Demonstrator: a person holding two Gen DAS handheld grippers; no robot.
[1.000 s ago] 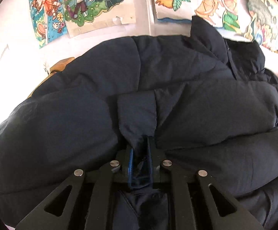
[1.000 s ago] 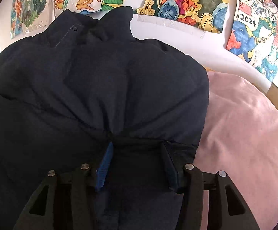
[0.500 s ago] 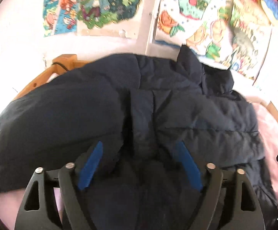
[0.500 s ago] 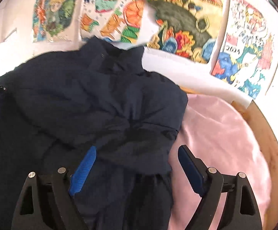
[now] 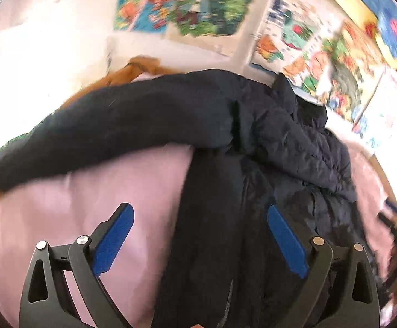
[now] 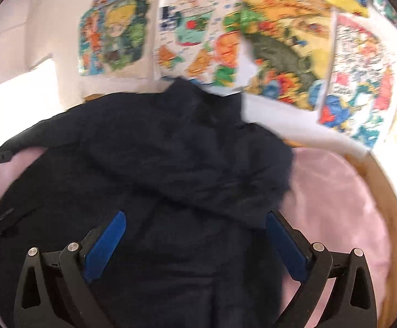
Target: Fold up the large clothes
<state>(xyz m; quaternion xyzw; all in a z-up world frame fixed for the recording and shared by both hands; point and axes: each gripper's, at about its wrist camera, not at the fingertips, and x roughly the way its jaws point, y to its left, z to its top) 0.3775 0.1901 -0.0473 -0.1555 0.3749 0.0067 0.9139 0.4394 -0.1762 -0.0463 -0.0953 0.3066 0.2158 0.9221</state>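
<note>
Evidently a fold had just been laid: the left gripper (image 5: 199,235) was opening, nothing pinched, above the pink bed cover (image 5: 89,191), while the right gripper (image 6: 195,243) was opening over the dark jacket (image 6: 171,164) (bunched mid-bed). Next came regripping the hem, probably.

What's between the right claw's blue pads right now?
Only the dark navy puffer jacket beneath the opening right claw, unpinched; the right wrist view shows it.
</note>
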